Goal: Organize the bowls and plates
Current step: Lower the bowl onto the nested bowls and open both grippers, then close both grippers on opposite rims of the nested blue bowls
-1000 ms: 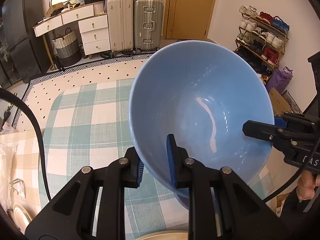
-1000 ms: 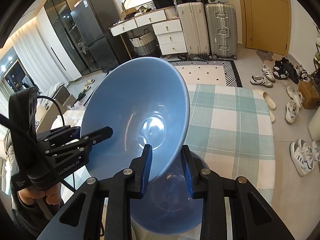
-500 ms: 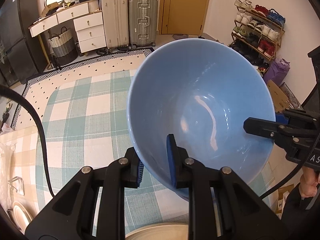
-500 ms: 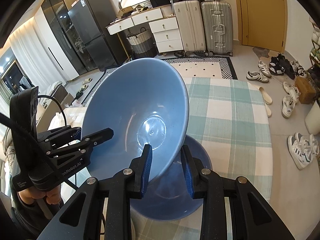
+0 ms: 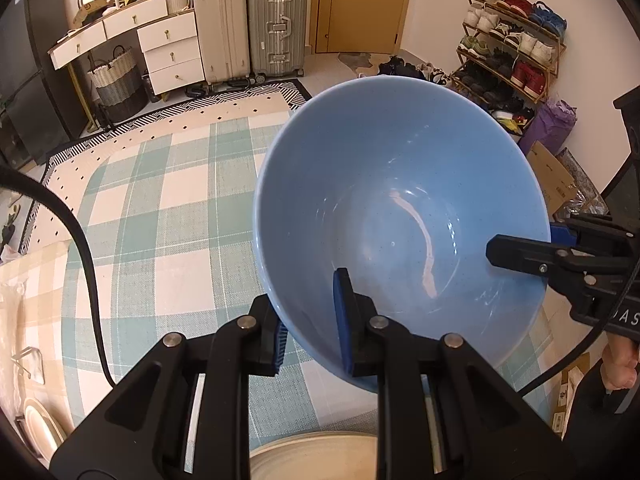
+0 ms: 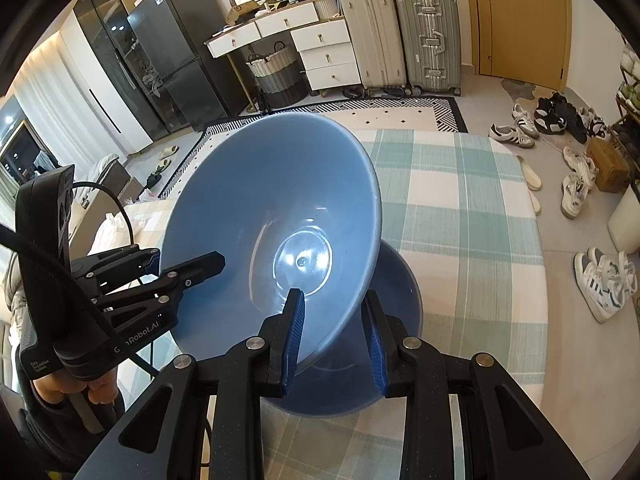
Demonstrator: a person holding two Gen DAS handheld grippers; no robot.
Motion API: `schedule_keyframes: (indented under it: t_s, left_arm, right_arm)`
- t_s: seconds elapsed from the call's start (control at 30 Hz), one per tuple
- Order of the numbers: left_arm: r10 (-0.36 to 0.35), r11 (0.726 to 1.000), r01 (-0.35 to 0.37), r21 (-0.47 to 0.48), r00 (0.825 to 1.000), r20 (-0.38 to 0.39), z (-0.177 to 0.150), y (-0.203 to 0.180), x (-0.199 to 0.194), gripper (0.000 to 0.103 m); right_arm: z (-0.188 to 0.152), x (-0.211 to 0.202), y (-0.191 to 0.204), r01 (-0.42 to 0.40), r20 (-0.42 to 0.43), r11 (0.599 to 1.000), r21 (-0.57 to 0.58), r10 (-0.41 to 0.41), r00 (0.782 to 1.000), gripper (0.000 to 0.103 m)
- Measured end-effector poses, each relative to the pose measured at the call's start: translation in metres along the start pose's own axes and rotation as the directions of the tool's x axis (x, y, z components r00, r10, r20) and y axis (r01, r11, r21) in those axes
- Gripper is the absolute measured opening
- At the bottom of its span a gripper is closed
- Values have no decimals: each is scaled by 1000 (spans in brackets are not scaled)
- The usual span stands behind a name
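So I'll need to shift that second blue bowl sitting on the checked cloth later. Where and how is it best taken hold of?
Take the lower blue bowl by its rim, one tool finger inside the wall and one outside, as both tools now hold the upper bowl. Its wall is thin and flares outward, so only the edge fits a narrow tool. Probably come from above on the near side once the tilted upper bowl no longer covers it.

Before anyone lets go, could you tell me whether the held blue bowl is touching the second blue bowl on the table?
Cannot tell. In the right wrist view the held blue bowl overlaps the second blue bowl below, hiding any contact or gap.
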State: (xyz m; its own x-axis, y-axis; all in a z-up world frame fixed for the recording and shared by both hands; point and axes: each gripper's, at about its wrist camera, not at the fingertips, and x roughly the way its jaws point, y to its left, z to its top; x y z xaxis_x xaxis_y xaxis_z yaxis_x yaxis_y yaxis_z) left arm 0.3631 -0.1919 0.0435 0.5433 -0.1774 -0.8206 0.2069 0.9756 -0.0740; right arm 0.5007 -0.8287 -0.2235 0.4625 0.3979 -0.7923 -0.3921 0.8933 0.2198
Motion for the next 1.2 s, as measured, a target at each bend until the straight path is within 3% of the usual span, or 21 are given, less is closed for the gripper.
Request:
schedule_keyframes:
  t_s: [0.3,0.87,1.03,1.1,1.2]
  left_arm:
    - [-2,1000,2,3,1000,-22,-12,3,15,17]
    - [-38,999,38,0,997,-69,-24,9,42,19]
    - [-24,1000,24,-4,998,-63,-23,14,42,19]
    - [-28,1000,28,-5,998,-62,-21,17,42,25]
    - [-23,1000,23,1,999,-47,-20,15,36,48]
  right_arm:
    - [-12,8,-2,3,-26,1000,8,-2,1000,30]
    - [-28,21,-8,78,-55,997,8,-78,995,31]
    - [-30,18,-17,101,-50,994,29,-99,994,43]
    - [-31,17,-21,87,-52,995,42,-85,995,45]
    - [-30,11,-23,71,-33,996,54,-69,997,51]
